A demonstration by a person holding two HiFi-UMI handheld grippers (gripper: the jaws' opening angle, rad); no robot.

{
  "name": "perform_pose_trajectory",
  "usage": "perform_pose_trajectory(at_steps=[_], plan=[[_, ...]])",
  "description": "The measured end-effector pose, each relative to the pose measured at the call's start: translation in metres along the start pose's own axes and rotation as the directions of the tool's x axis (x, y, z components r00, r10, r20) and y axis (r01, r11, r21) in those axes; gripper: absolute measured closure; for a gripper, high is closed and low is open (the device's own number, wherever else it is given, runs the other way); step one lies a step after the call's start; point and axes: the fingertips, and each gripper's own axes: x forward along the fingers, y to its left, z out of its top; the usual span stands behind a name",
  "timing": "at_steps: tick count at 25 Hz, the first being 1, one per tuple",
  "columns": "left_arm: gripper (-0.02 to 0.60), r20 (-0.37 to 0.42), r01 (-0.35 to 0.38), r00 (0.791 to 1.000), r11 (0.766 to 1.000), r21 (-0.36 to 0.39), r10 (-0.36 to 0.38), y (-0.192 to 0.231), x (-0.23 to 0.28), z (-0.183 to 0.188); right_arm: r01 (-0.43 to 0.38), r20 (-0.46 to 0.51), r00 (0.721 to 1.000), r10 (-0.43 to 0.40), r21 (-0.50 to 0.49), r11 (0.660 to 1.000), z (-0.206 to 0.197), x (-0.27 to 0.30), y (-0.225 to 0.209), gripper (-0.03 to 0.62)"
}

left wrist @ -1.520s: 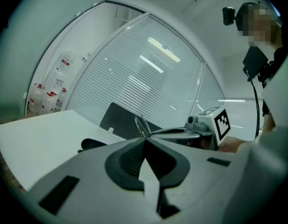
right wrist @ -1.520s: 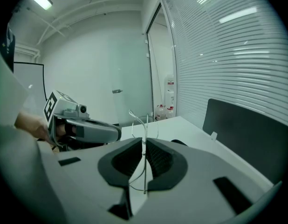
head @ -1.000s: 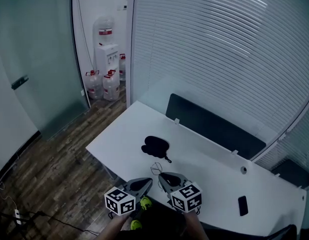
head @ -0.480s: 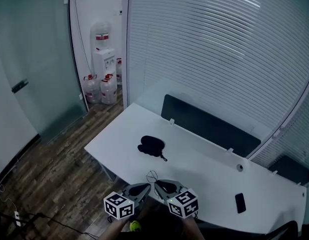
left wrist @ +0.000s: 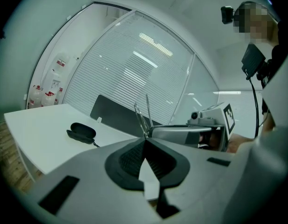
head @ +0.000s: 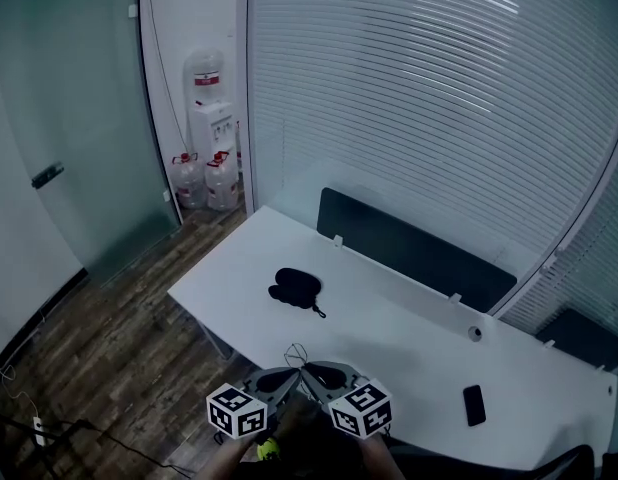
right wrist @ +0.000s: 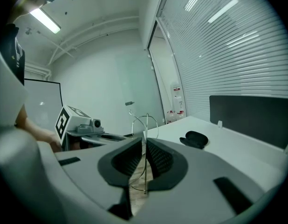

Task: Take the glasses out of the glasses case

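Note:
The black glasses case (head: 297, 286) lies shut on the white table (head: 389, 318), toward its far left corner; it also shows in the left gripper view (left wrist: 82, 131) and the right gripper view (right wrist: 194, 139). The thin wire-framed glasses (head: 296, 352) hang in the air over the table's near edge, well away from the case. My right gripper (head: 311, 370) is shut on the glasses (right wrist: 145, 121), the wire running between its pads. My left gripper (head: 292, 376) meets it tip to tip, jaws shut at the glasses (left wrist: 143, 113).
A black phone (head: 473, 405) lies at the table's right. A dark partition panel (head: 409, 251) runs along the far edge, with a cable grommet (head: 474, 334) before it. A water dispenser (head: 211, 128) and bottles stand on the floor far left, beside white blinds.
Both grippers, with the glasses held between them, have drawn back from the case toward the table's near edge. The case has stayed on the table.

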Motion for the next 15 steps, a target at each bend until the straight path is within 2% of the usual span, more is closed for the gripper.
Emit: perform_pose_trajectory(at_steps=[15], plan=[[0.572,0.009,-0.04,0.999,0.999,0.018,0.04,-0.047,-0.001,-0.023,-0.019,0.027,0.999,0.019,0.0,1.0,-0.023,-0.049,0.008,0.555]])
